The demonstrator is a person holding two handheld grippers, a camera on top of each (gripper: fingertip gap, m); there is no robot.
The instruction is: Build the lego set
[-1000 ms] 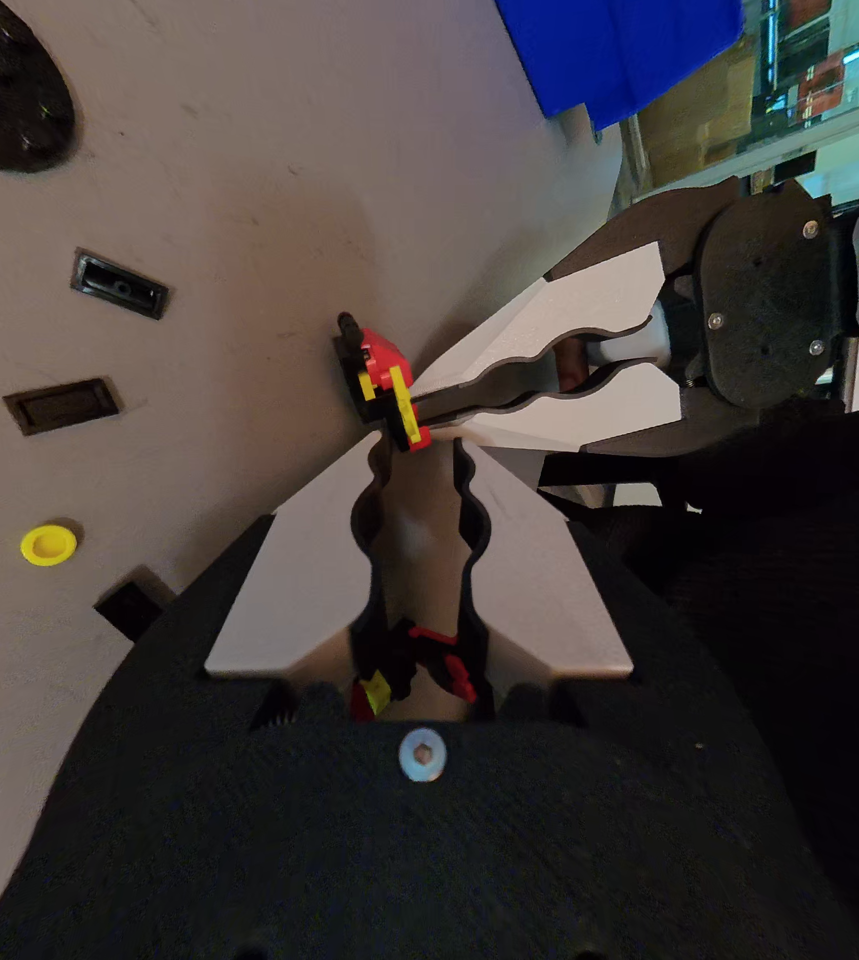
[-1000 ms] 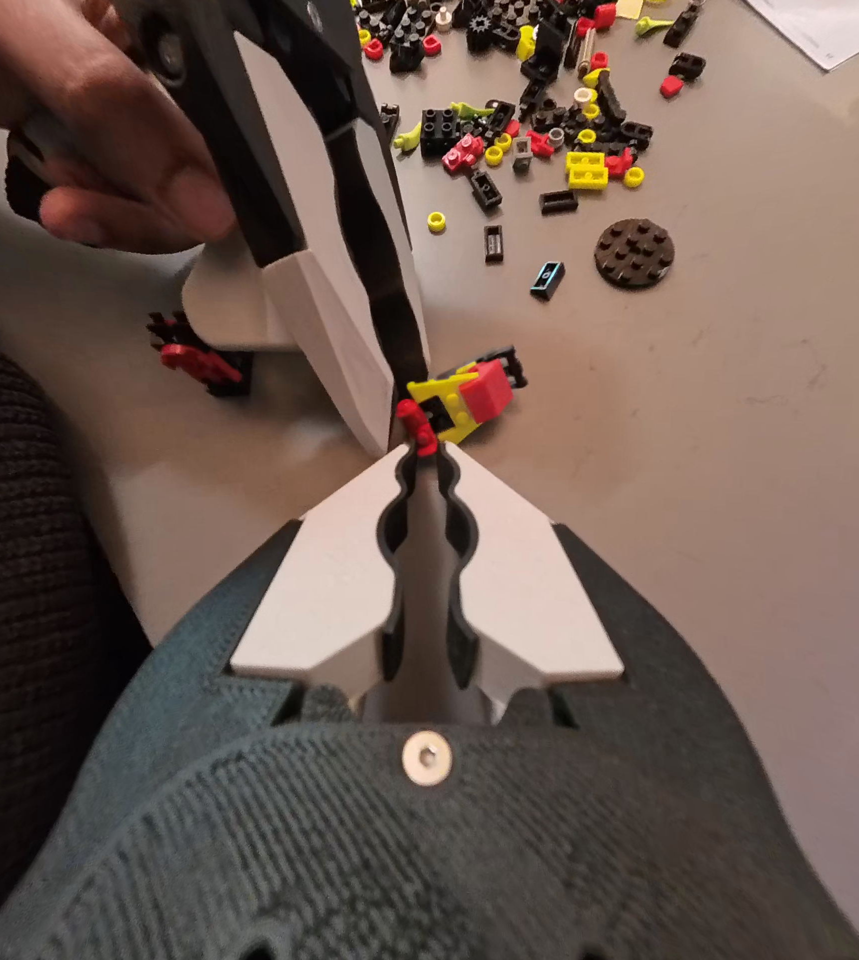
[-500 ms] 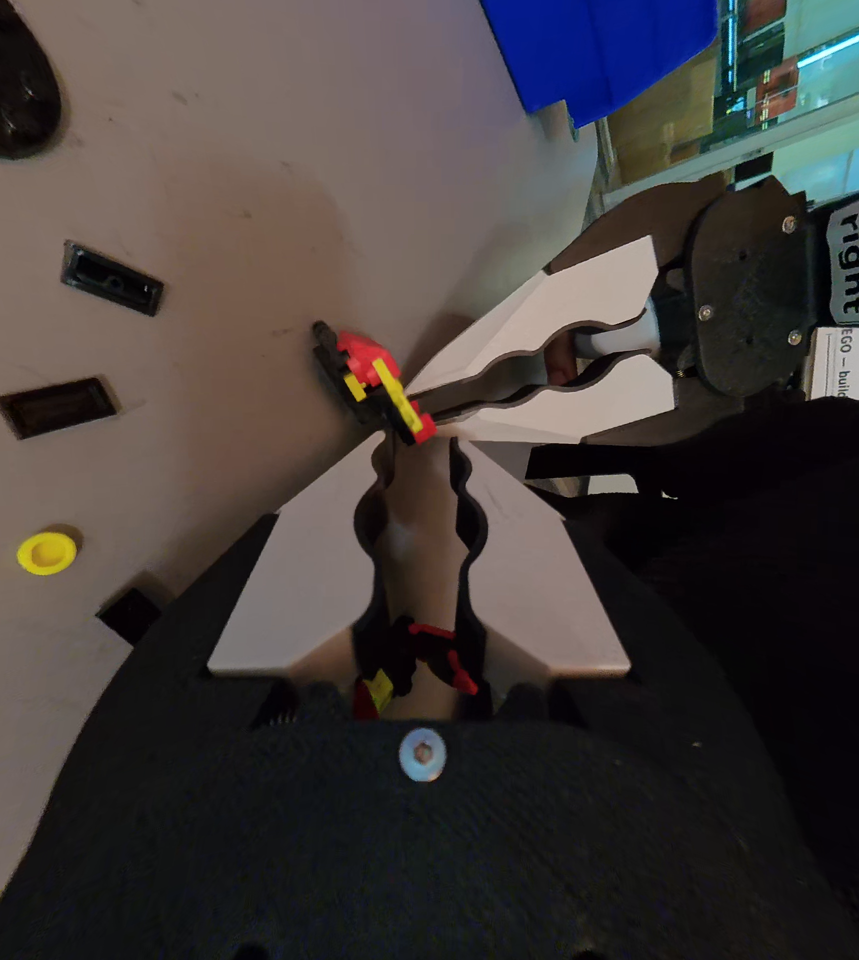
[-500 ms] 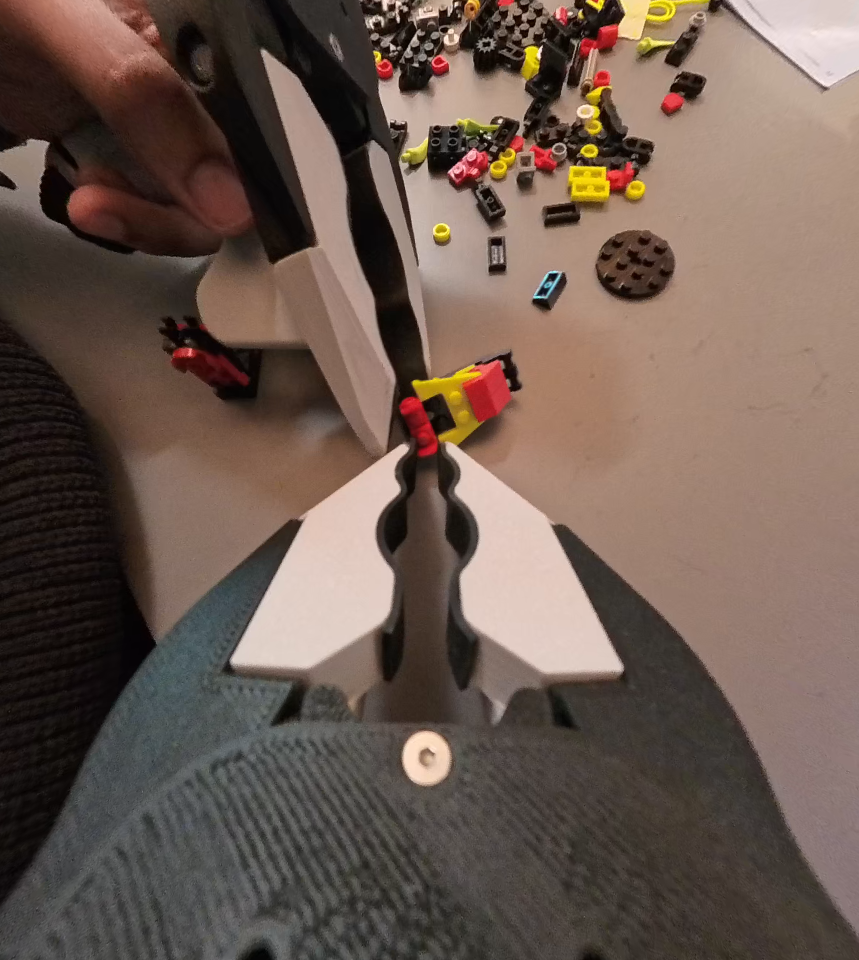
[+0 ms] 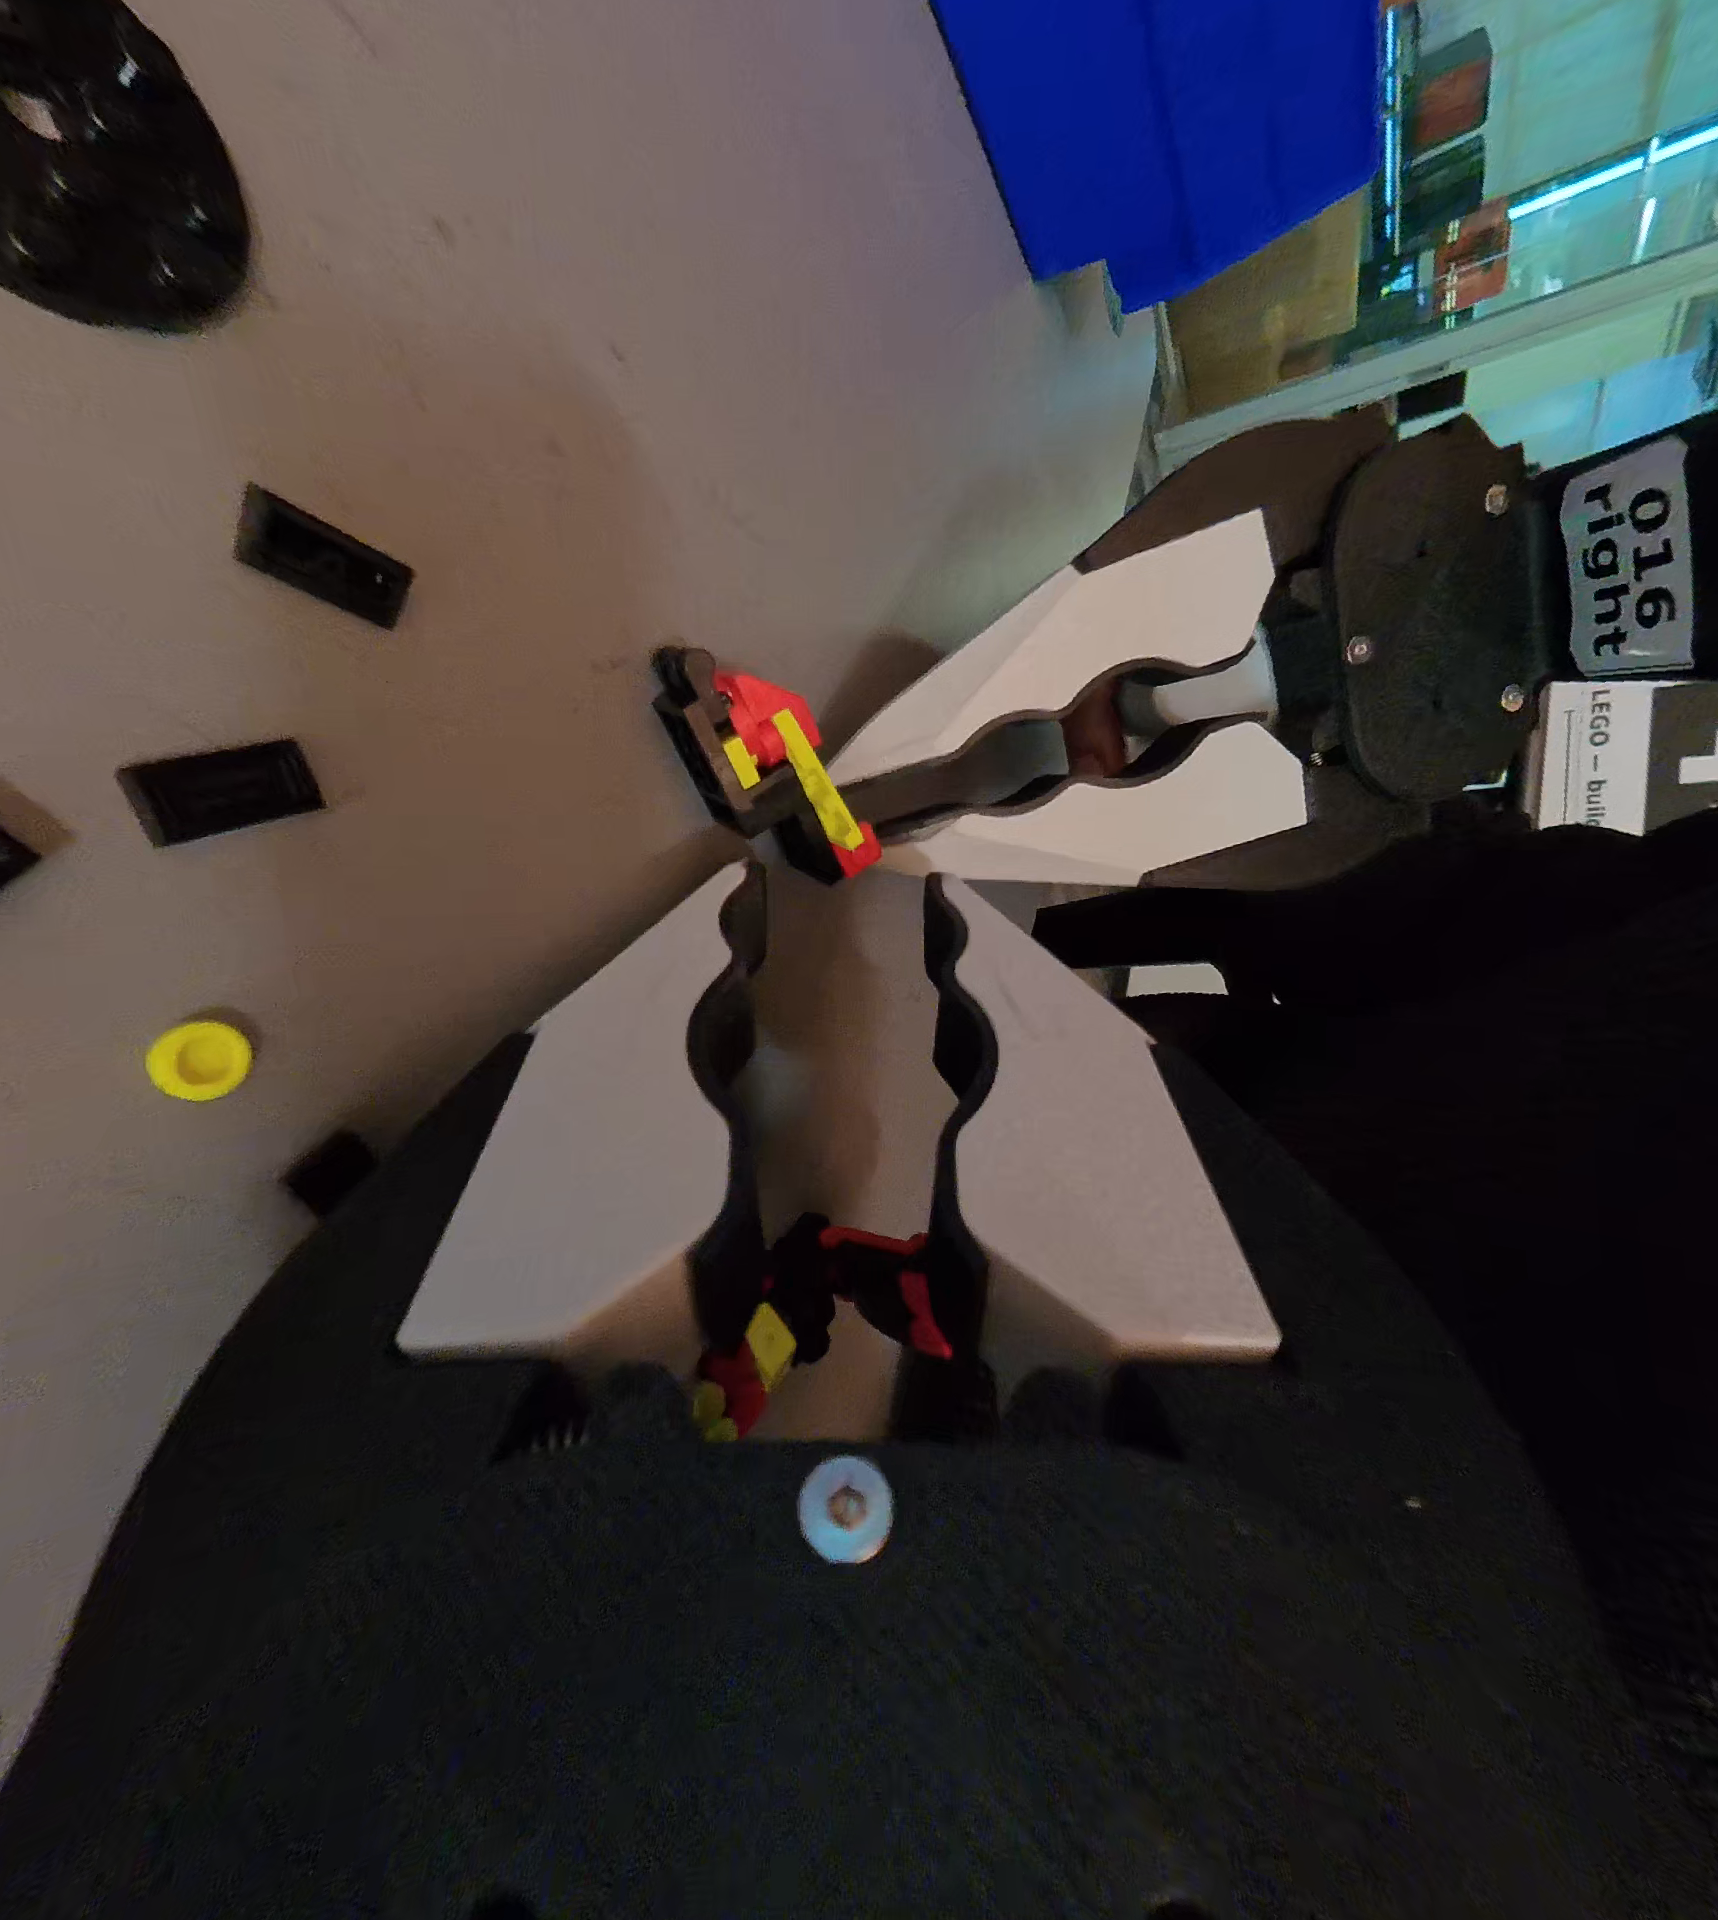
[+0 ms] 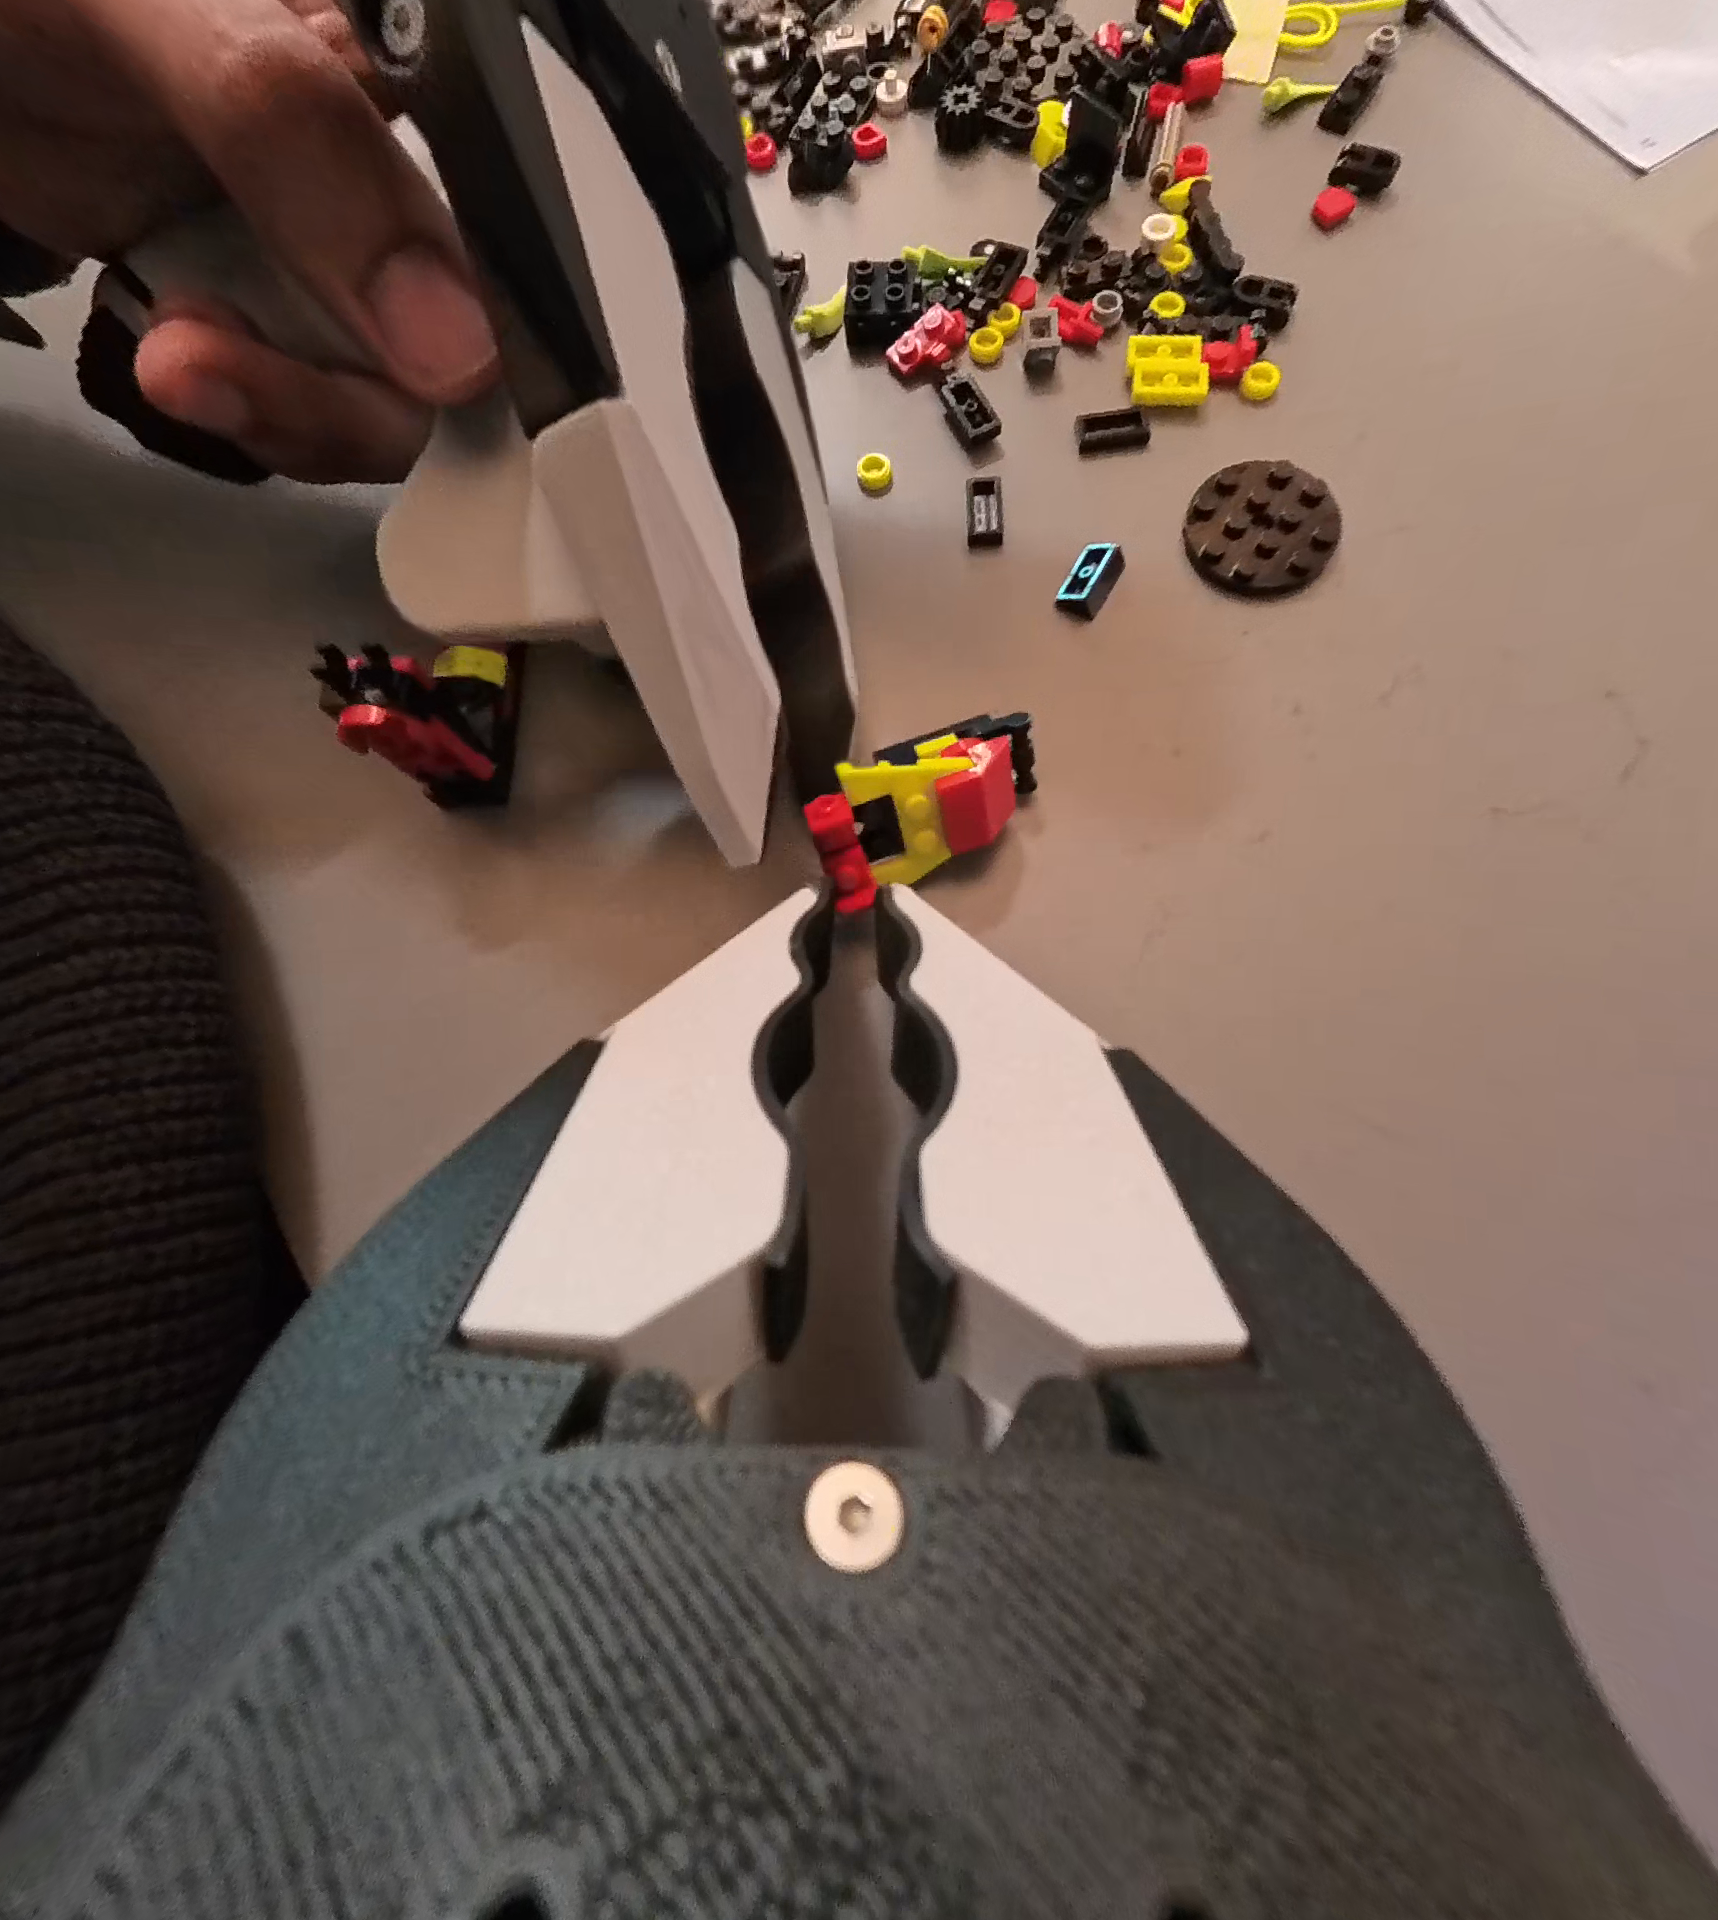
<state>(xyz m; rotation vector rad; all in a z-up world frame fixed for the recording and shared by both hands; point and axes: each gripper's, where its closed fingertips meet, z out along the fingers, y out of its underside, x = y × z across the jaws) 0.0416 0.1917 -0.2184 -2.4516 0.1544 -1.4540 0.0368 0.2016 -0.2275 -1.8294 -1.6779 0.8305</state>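
Note:
A small red, yellow and black lego assembly (image 6: 922, 805) hangs just above the beige table (image 6: 1354, 935). My right gripper (image 6: 850, 906) is shut on its red end. In the left wrist view the assembly (image 5: 772, 758) sits at the mouth of my left gripper (image 5: 844, 881), whose fingers stand apart around its lower end; the right gripper (image 5: 844, 805) reaches in from the right. The left gripper (image 6: 787, 810) comes down from the upper left in the right wrist view. A second black, red and yellow assembly (image 6: 419, 717) lies on the table under the left gripper.
A pile of loose lego pieces (image 6: 1042, 208) lies at the far side, with a round black plate (image 6: 1260, 530) and a blue-edged black tile (image 6: 1089, 582) nearer. A hand (image 6: 263, 260) holds the left gripper. Black tiles (image 5: 320, 556) and a yellow round piece (image 5: 198, 1058) lie left.
Both grippers have stayed together at the assembly and shifted only slightly. The right gripper's hold on it is the same.

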